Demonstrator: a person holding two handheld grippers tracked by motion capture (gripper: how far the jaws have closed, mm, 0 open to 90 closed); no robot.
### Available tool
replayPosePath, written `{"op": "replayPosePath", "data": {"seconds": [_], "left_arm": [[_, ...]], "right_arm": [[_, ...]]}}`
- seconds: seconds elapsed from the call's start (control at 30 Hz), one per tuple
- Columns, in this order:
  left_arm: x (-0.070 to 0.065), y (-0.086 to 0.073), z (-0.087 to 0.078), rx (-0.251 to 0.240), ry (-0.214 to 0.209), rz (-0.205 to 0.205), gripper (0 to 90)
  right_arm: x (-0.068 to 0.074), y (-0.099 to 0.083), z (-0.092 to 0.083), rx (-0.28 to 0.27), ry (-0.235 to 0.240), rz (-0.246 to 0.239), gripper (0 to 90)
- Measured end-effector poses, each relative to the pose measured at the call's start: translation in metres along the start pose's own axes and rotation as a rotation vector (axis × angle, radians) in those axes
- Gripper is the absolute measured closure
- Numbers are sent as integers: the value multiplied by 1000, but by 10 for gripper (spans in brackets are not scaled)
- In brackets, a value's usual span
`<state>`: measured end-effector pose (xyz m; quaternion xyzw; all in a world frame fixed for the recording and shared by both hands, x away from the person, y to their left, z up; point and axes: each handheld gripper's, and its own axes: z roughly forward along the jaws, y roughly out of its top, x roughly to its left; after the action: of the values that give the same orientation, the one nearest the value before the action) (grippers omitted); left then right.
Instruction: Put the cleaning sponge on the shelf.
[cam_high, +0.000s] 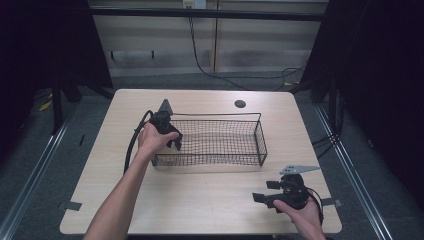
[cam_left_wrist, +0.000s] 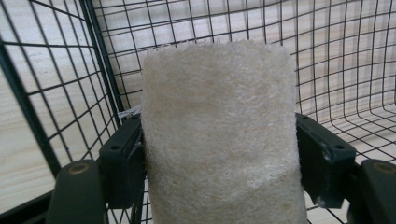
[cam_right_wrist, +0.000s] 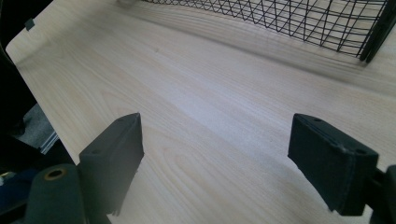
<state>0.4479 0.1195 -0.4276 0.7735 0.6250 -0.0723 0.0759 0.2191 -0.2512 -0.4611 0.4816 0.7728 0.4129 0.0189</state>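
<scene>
Item: cream, fibrous loofah-like sponge block (cam_left_wrist: 219, 135), seen in the left gripper view at centre frame, clamped between the left gripper's (cam_left_wrist: 219, 154) two black jaws, partly closed, pads pressed on both its sides; its lower end was cut off by the frame. In the high view the left gripper (cam_high: 167, 131) sat at the left end of the black wire-mesh basket (cam_high: 240, 142), the sponge hidden behind hand and gripper. Right gripper (cam_right_wrist: 233, 154), jaws wide apart and empty, over the pale wooden table (cam_right_wrist: 201, 93); lower right in the high view (cam_high: 272, 197). No legible writing.
</scene>
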Motion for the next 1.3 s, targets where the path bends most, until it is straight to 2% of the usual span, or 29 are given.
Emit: {"op": "replayPosePath", "data": {"seconds": [0.27, 0.53, 0.8, 0.9, 1.3], "left_arm": [[-3, 0, 5, 12, 1, 13, 276], [-7, 0, 9, 11, 27, 10, 274], [-6, 0, 8, 8, 9, 6, 271], [-7, -1, 8, 2, 6, -10, 270], [-4, 0, 7, 16, -17, 7, 265]], "right_arm": [[0, 0, 0, 0, 0, 0, 177], [0, 0, 0, -4, 0, 3, 177], [0, 0, 0, -2, 0, 3, 177], [0, 0, 0, -4, -1, 4, 177], [0, 0, 0, -3, -1, 3, 177]]}}
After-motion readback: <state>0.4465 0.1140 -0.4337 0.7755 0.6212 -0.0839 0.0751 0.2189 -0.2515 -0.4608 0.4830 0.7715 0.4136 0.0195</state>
